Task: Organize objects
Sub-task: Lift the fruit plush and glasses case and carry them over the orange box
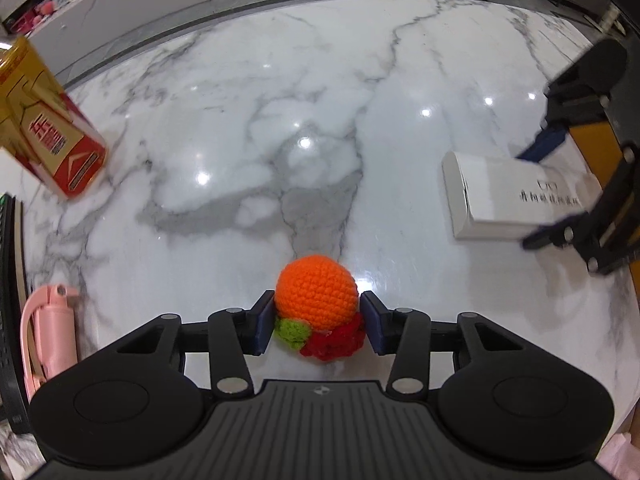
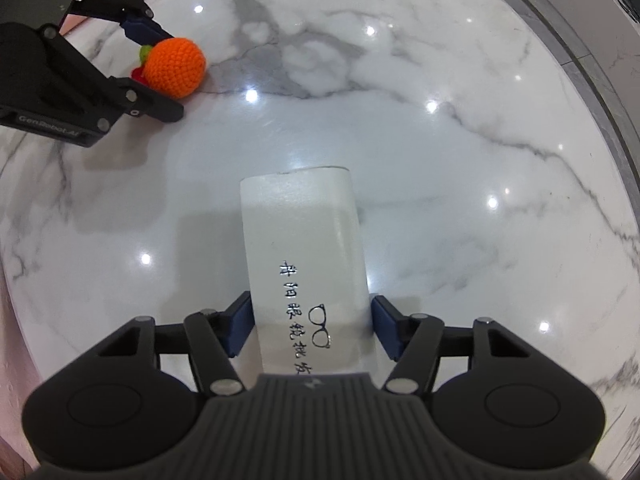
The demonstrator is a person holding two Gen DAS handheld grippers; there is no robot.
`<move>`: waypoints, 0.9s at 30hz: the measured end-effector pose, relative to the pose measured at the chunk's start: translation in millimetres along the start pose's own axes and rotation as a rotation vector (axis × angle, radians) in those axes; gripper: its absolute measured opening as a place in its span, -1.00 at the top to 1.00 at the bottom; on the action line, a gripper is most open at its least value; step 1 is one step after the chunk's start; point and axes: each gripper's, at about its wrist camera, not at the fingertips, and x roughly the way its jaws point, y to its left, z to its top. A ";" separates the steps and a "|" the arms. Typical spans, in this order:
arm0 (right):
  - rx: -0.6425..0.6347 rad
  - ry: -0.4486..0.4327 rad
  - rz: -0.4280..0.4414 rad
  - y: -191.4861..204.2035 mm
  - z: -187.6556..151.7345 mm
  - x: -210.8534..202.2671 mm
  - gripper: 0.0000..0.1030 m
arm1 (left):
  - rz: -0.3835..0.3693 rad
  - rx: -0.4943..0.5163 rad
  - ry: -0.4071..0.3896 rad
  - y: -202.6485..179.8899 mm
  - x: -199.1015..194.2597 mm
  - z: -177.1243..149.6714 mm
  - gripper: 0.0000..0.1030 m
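Observation:
A crocheted orange ball (image 1: 316, 292) with a green leaf and red trim rests on the white marble table (image 1: 280, 120). My left gripper (image 1: 318, 320) is shut on it, a blue pad pressing each side. The right wrist view shows the same ball (image 2: 174, 64) at upper left, between the left gripper's fingers. A white box (image 2: 304, 248) printed with black characters and a glasses drawing lies lengthwise on the marble. My right gripper (image 2: 312, 324) is shut on its near end, one pad against each long side. From the left wrist view the box (image 1: 520, 196) lies at the right.
A gold and red carton (image 1: 44, 120) lies tilted at the far left. A pink handled object (image 1: 52, 332) and a black object (image 1: 8, 300) sit at the left edge. The table's rounded grey rim (image 2: 600, 100) curves along the right.

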 end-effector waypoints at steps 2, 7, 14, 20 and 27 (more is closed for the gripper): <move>0.013 -0.011 -0.009 3.9 -8.5 0.8 -0.24 | 0.007 -0.009 -0.015 -4.4 -2.6 -5.2 0.02; 0.001 -0.036 -0.079 36.5 -16.6 -3.5 -0.23 | -0.032 -0.050 -0.082 -19.0 -15.2 -26.1 0.04; 0.078 -0.084 -0.066 65.7 -31.2 -20.0 -0.23 | -0.028 -0.023 -0.132 -48.6 -45.3 -48.9 0.04; 0.102 -0.163 -0.083 85.9 -44.6 -63.8 -0.21 | -0.020 0.024 -0.191 -73.3 -89.4 -56.5 0.04; 0.140 -0.277 -0.150 100.0 -56.9 -107.1 -0.21 | 0.027 0.091 -0.269 -109.8 -143.0 -61.0 0.04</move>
